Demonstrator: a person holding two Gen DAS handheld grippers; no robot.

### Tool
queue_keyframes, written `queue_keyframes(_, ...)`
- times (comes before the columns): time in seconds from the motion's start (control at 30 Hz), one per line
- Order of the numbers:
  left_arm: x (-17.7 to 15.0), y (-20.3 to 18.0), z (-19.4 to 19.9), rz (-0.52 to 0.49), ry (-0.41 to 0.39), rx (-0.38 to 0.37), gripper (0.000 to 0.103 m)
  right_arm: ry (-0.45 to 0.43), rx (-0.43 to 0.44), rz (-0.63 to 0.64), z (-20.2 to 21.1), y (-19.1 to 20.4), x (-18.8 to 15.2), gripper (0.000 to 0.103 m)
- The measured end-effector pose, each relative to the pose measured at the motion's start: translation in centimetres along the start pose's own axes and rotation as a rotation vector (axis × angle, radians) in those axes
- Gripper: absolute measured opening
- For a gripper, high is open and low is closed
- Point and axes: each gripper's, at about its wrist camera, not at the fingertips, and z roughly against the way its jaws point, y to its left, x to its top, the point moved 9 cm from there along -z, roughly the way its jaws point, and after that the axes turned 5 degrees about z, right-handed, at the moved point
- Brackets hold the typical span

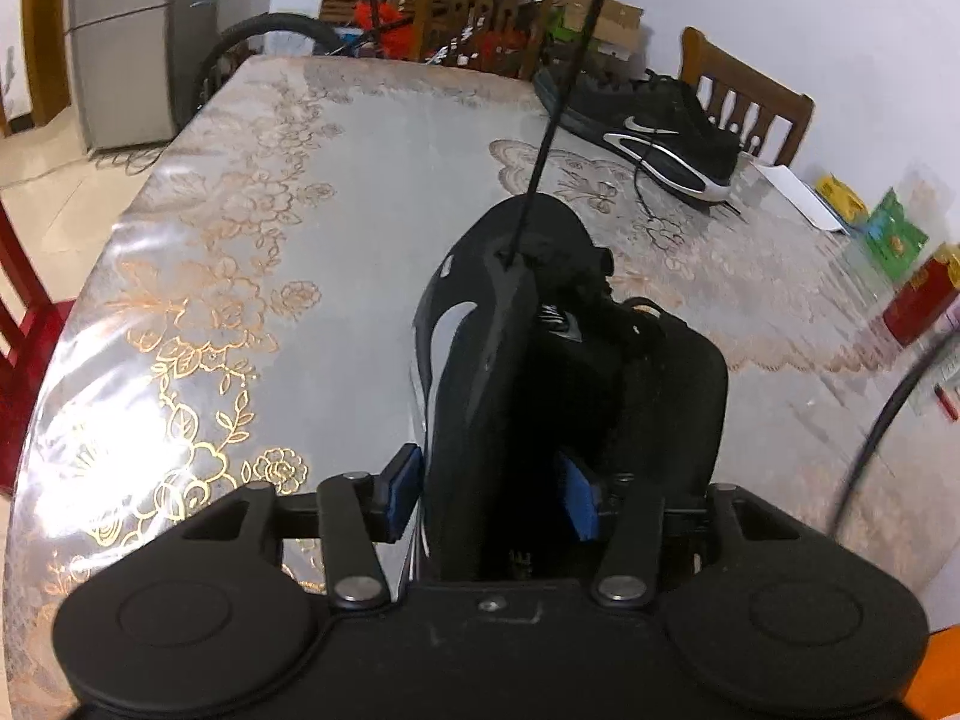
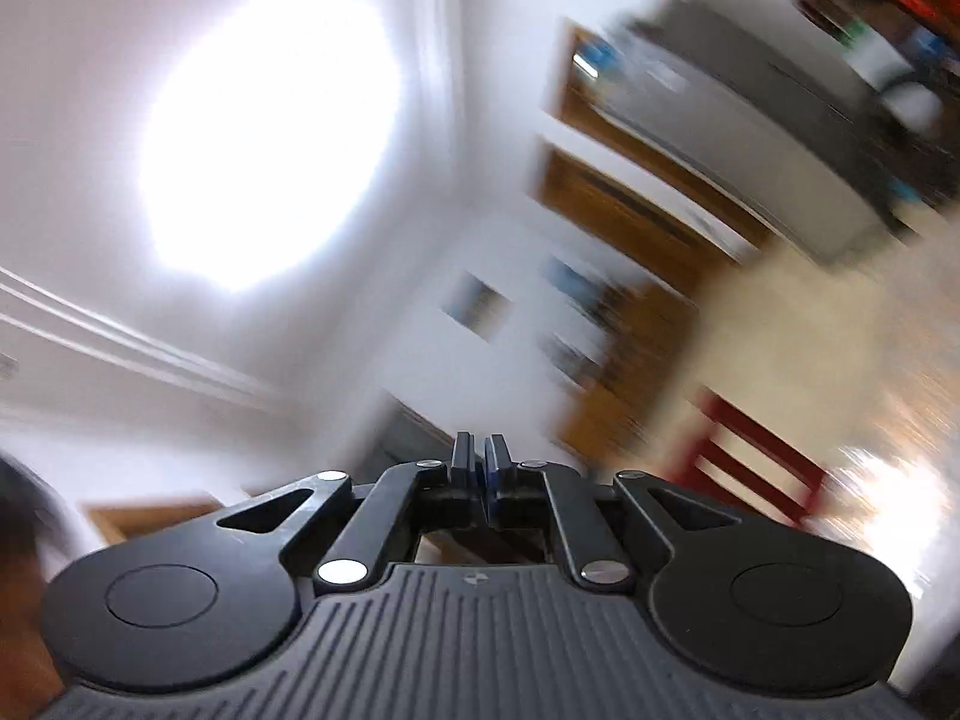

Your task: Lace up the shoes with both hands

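Left wrist view: black shoe (image 1: 540, 360) lying on the bench (image 1: 270, 240), heel end toward the camera, set between the blue pads of the left tongs (image 1: 492, 498). Tongs partly spread; left pad (image 1: 403, 491) just beside the shoe's outer wall, right pad (image 1: 581, 501) down inside the opening; whether either presses on the side wall, cannot tell. Black lace (image 1: 564, 90) running taut from the eyelet area up and out of the top edge. Second black shoe (image 1: 654, 126) with white swoosh lying far back on the bench, well apart, near a wooden chair (image 1: 744, 96). Small coloured packets (image 1: 888, 234) at the bench's right edge.

Right wrist view: neither shoe nor bench nor lace visible. Right tongs (image 2: 480, 468) pinched nearly together, nothing discernible between the pads. Blurred background only: bright ceiling light (image 2: 264, 138), wooden door frames (image 2: 630, 222), red chair (image 2: 750, 462).
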Motion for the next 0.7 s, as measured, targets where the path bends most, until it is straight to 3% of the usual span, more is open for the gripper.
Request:
queue_keyframes(0.17,0.0,0.2,0.0,0.001,-0.004,-0.025,0.049,-0.064,0.124,0.056,-2.4,6.5,3.2,0.005)
queue_keyframes(0.3,-0.1,0.2,0.2,-0.005,-0.009,-0.040,0.050,-0.036,0.150,0.066,-5.4,8.6,3.7,0.007)
queue_keyframes(0.33,-0.2,0.2,0.2,-0.009,-0.010,-0.043,0.050,-0.034,0.159,0.057,-5.9,8.9,3.9,0.001)
queue_keyframes(0.43,-0.3,0.2,0.1,-0.016,-0.010,-0.051,0.050,-0.028,0.185,0.035,-7.5,9.8,4.2,0.001)
queue_keyframes(0.53,-0.3,0.3,0.2,-0.017,-0.007,-0.064,0.051,-0.001,0.121,0.152,-9.0,10.2,3.7,0.001)
queue_keyframes(0.63,-0.3,0.4,0.3,-0.015,-0.003,-0.081,0.051,0.081,-0.007,0.253,-9.1,8.0,1.0,0.008)
queue_keyframes(0.7,-0.4,0.5,0.4,-0.023,0.001,-0.082,0.051,0.112,-0.135,0.287,-7.4,4.4,-1.3,0.024)
